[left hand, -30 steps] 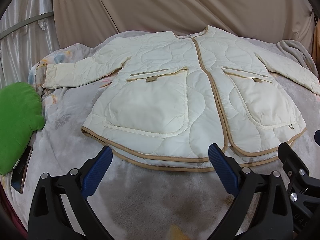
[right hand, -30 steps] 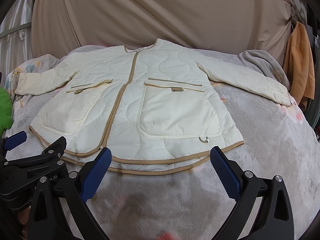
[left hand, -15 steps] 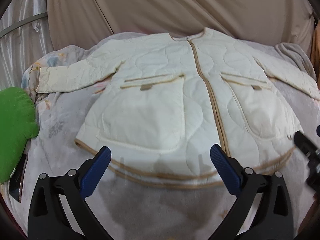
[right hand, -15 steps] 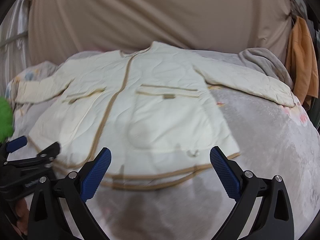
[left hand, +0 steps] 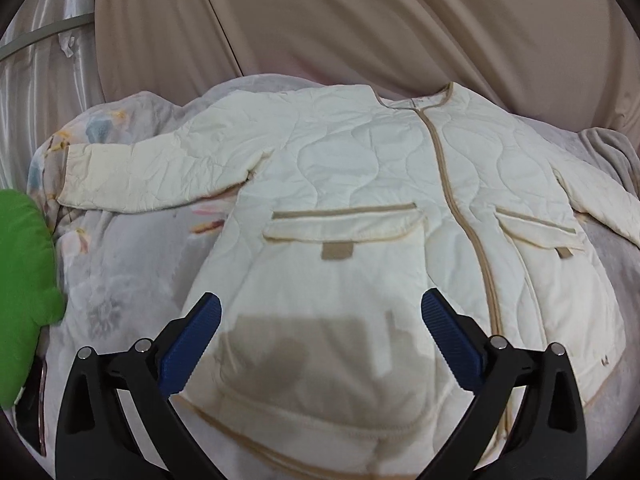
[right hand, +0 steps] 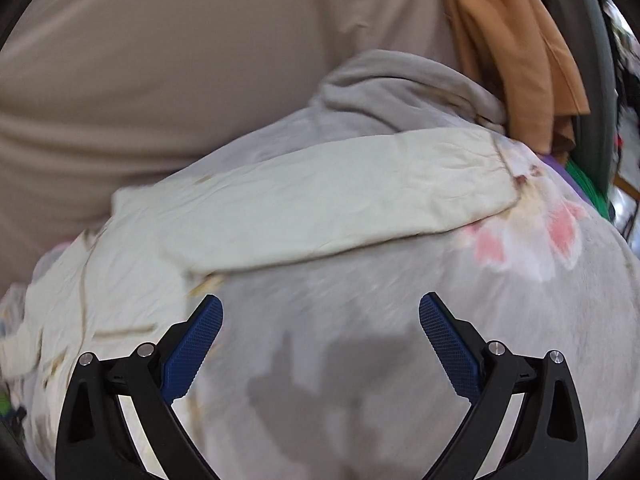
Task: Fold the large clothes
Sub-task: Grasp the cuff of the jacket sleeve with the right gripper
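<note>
Left wrist view: cream quilted jacket [left hand: 360, 208] lies flat, front up, on a grey floral blanket [left hand: 120, 280] covering the bed. Tan trim down the centre and around the hem. Two flap pockets, each with a tan tab; no lettering legible on either. Left sleeve [left hand: 160, 172] stretched out left. Left hand-held gripper [left hand: 320, 332] hovers over the near left pocket, jaws spread wide, nothing held. Green cushion [left hand: 20, 300] at left edge. Beige drape [left hand: 360, 20] behind.

Right wrist view, somewhat blurred: right hand-held gripper [right hand: 320, 336] released, jaws apart, above bare blanket [right hand: 400, 320] near the jacket's right sleeve [right hand: 340, 200], not touching it. Orange garment [right hand: 512, 40] hangs far right. No writing readable.
</note>
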Available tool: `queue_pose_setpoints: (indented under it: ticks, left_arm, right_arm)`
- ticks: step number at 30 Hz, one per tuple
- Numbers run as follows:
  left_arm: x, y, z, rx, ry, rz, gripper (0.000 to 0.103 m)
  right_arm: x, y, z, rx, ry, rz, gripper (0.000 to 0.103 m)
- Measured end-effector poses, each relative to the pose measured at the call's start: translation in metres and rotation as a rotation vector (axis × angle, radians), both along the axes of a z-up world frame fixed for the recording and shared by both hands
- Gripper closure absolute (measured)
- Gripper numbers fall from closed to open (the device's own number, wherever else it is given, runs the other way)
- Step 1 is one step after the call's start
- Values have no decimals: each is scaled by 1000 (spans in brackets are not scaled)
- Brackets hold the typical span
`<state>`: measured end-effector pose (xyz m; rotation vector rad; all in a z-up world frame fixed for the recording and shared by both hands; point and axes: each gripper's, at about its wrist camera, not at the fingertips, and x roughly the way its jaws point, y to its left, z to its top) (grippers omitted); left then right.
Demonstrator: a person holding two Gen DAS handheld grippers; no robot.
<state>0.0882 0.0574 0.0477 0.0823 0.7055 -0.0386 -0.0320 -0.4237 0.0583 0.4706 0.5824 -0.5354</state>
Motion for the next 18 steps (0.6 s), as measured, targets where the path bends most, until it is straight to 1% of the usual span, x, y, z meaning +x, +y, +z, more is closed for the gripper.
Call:
queue_pose_setpoints:
  ticks: [2,5,8,10,11,12,13,15,16,17,18]
  left_arm:
    - [9,0,1,13,-9,2,5]
    - [18,-1,2,19,-17,6,5]
    - [28,-2,2,17,-24,4,5]
    - [34,-3,1,16,-21,3,5]
    - [37,-3,0,14,-17,2,5]
    - [39,-4,-1,13,-13,1,5]
    - [42,-4,-2,13,-10,1,5]
    - [45,-6,-5,20,-9,1,5]
    - [46,-6,-6,25,-9,0,5]
    - [47,-7,-8,29,-7,-3,5]
    - [48,-8,-9,35,-4,-5,5]
  right_arm:
    - [5,-43,-8,29,1,-73,6]
    - [11,-96,-21,68,10,-161,6]
    - [11,-138,-35,136,1,-238,6]
    - [9,-158,-41,169,-14,-280,10]
    - [9,-168,-45,190,-25,-292,17]
    - [10,-174,-47,207,-31,-297,28]
    - [11,-179,-49,225,-34,-302,35]
    - [13,-190,-52,256,-49,-314,55]
    - [15,-193,-51,256,-57,-322,62]
    - [18,-194,-49,252,-63,-321,79]
    - [21,-194,-45,246,-66,-314,89]
